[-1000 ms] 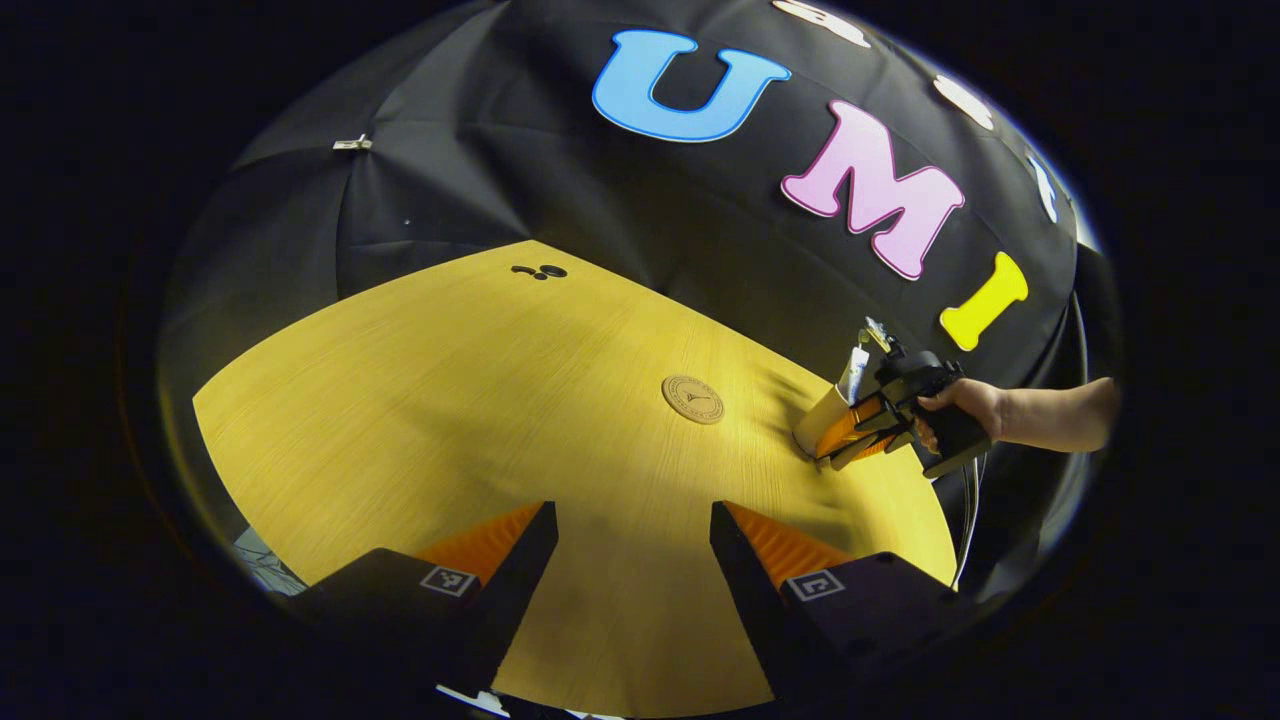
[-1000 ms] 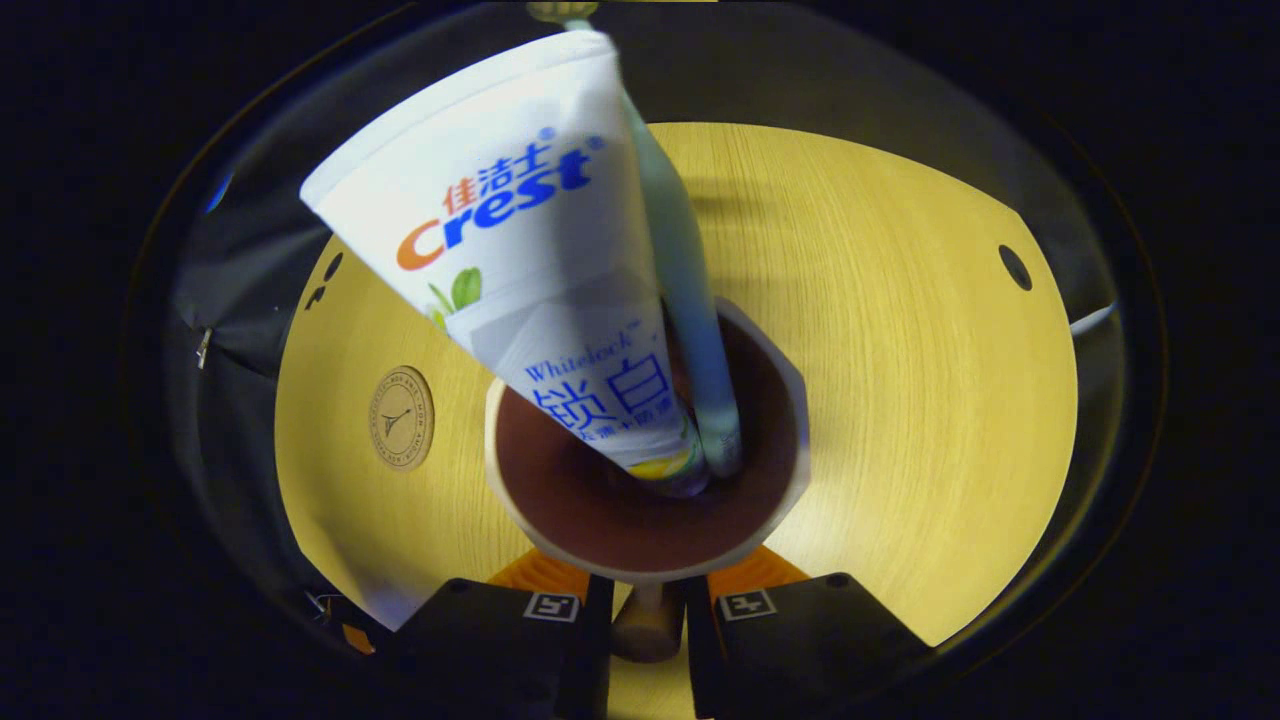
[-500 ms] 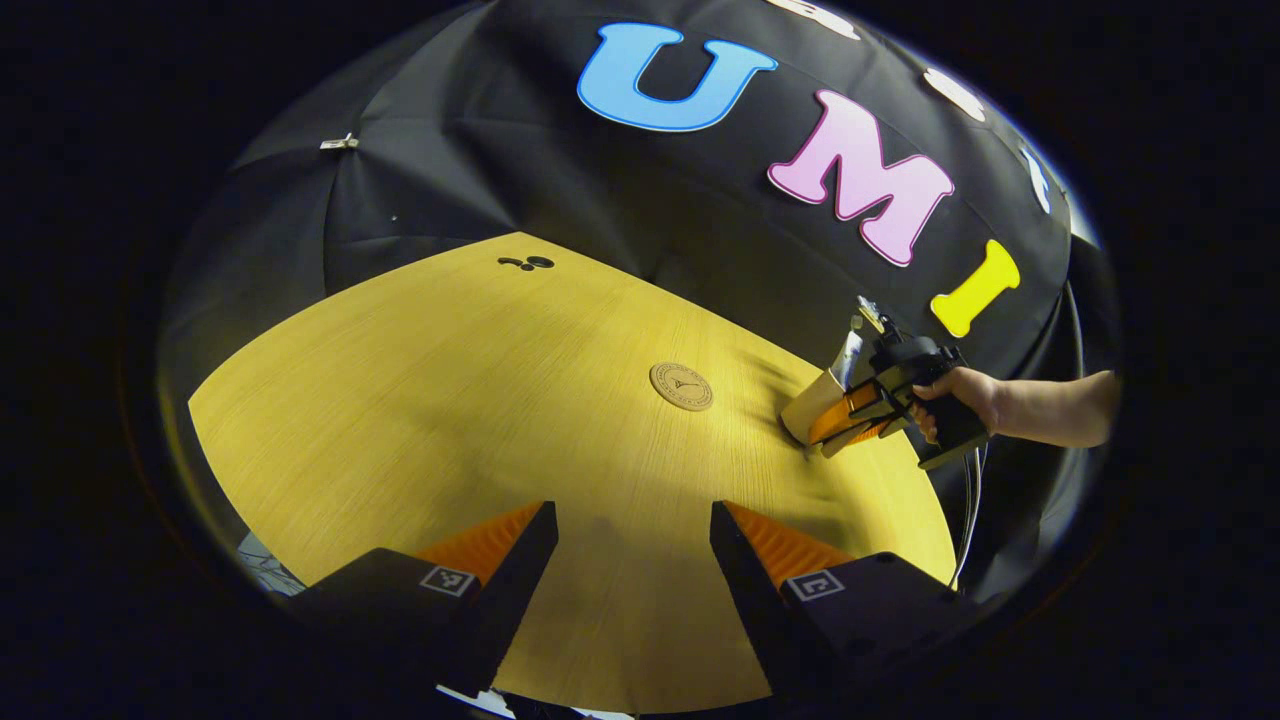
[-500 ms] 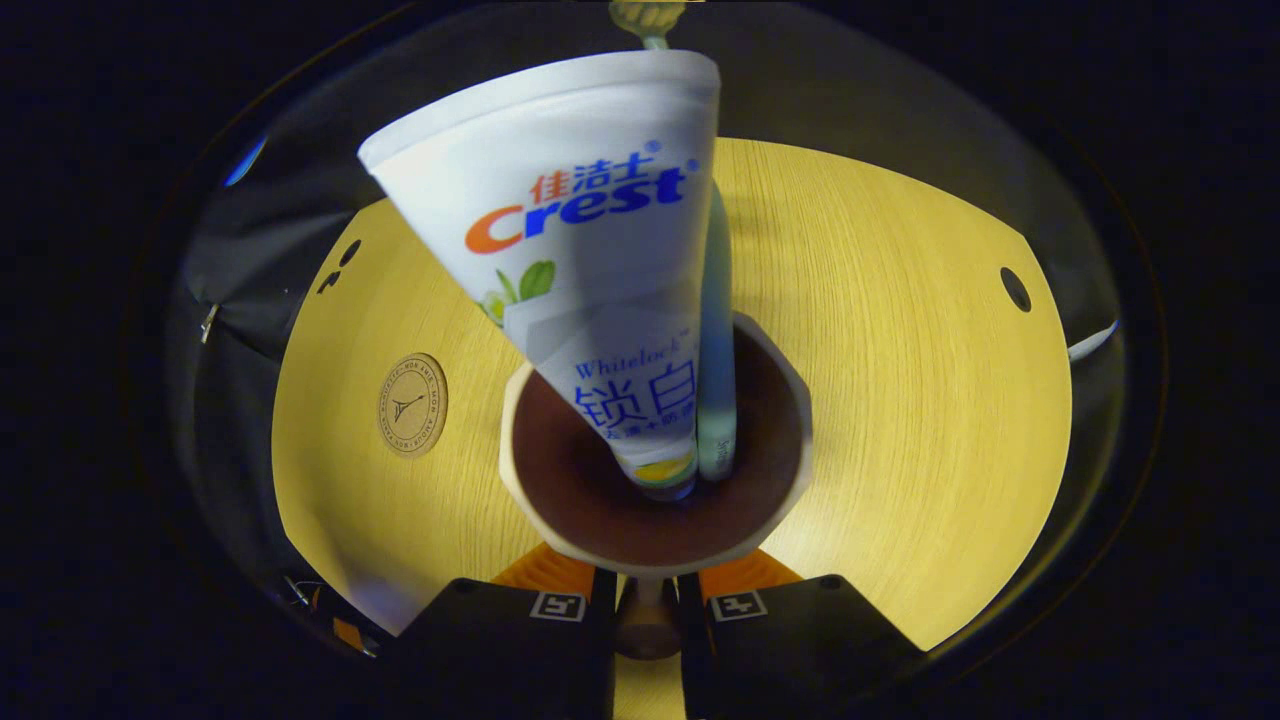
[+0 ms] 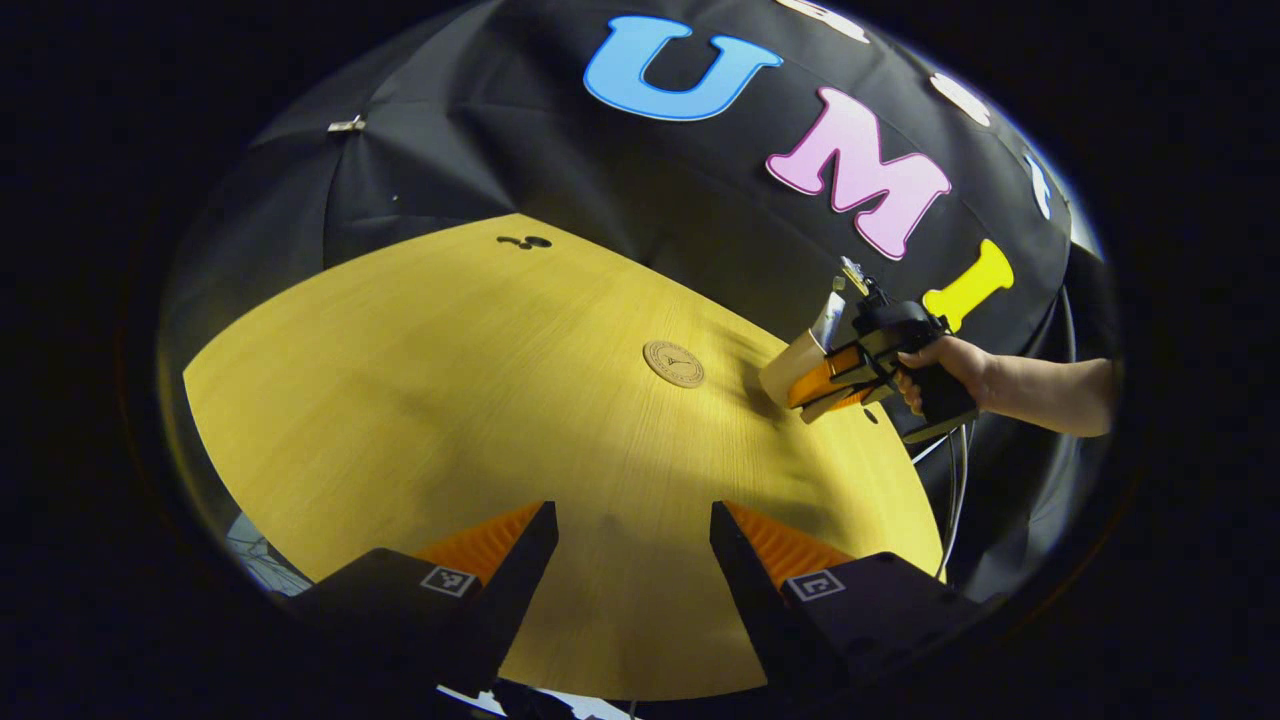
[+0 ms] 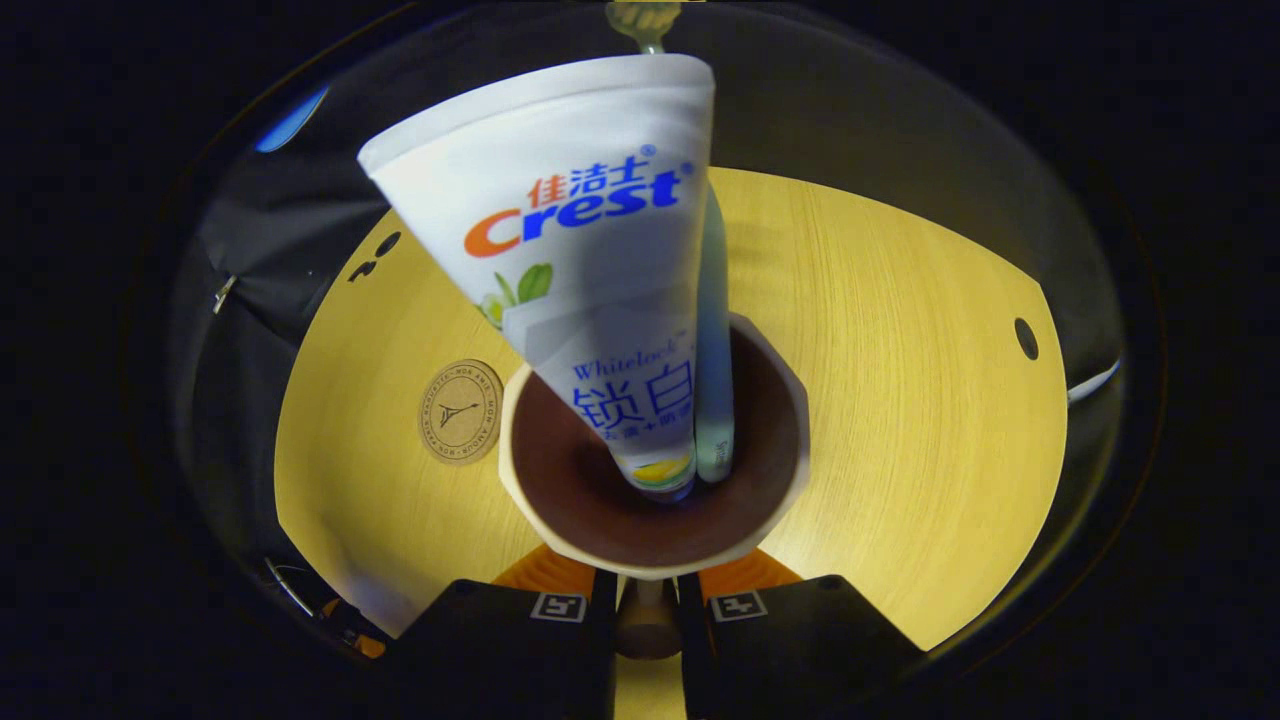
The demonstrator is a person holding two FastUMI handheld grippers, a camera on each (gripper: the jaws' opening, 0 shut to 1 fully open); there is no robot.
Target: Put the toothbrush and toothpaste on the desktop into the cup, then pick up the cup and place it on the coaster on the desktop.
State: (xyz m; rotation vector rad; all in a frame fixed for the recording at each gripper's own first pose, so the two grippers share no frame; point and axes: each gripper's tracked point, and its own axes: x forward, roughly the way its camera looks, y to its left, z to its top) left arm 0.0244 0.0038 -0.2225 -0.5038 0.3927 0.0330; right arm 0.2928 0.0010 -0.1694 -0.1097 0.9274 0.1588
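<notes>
We see the beige, octagonal-rimmed cup with a dark brown interior (image 6: 655,470) lifted clear of the yellow wood-grain desktop (image 6: 900,400), tilted in the left gripper view (image 5: 785,365). Inside it stand the white toothpaste tube (image 6: 590,290) and the pale green toothbrush (image 6: 714,370), side by side. The right gripper (image 6: 648,610) is clenched on the cup's handle, both fingers pressing it; a hand (image 5: 950,365) holds this gripper. The round cork coaster (image 6: 460,411) lies on the desktop just beside the cup. The left gripper (image 5: 633,545) hangs released above the desktop, jaws apart.
</notes>
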